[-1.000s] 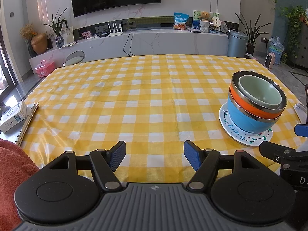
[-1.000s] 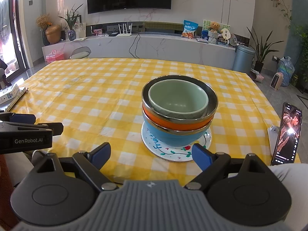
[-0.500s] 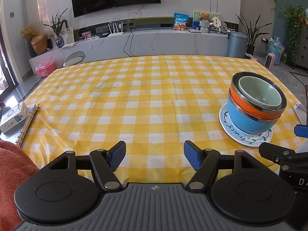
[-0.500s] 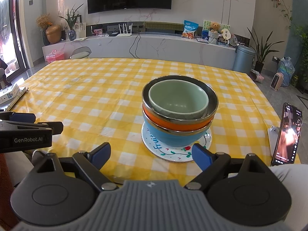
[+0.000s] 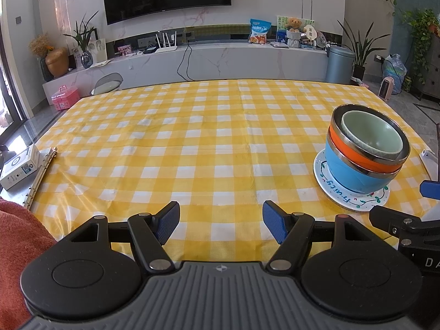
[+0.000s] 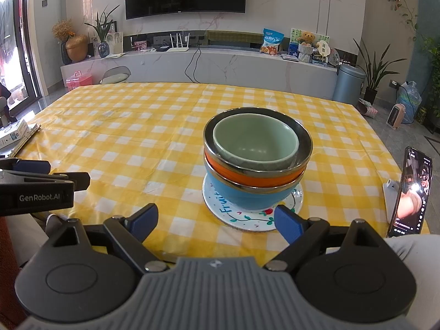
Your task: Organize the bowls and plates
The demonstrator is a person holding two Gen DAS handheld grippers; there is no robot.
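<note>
— Reading anything? Where are the bowls sitting?
— "Fruity" plate (image 6: 238, 218) is carrying the nested bowls (image 6: 257, 165) on the checked tablecloth (image 6: 137, 137); "GenRobot.AI" is showing on the left gripper (image 5: 221, 221). Both it and the right gripper (image 6: 217, 220) are gaping wide, gripping nothing.

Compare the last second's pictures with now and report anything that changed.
Nothing visibly changed. The green bowl sits nested in the orange bowl and blue bowl on the plate, as before. The left gripper and right gripper stay open and empty.
</note>
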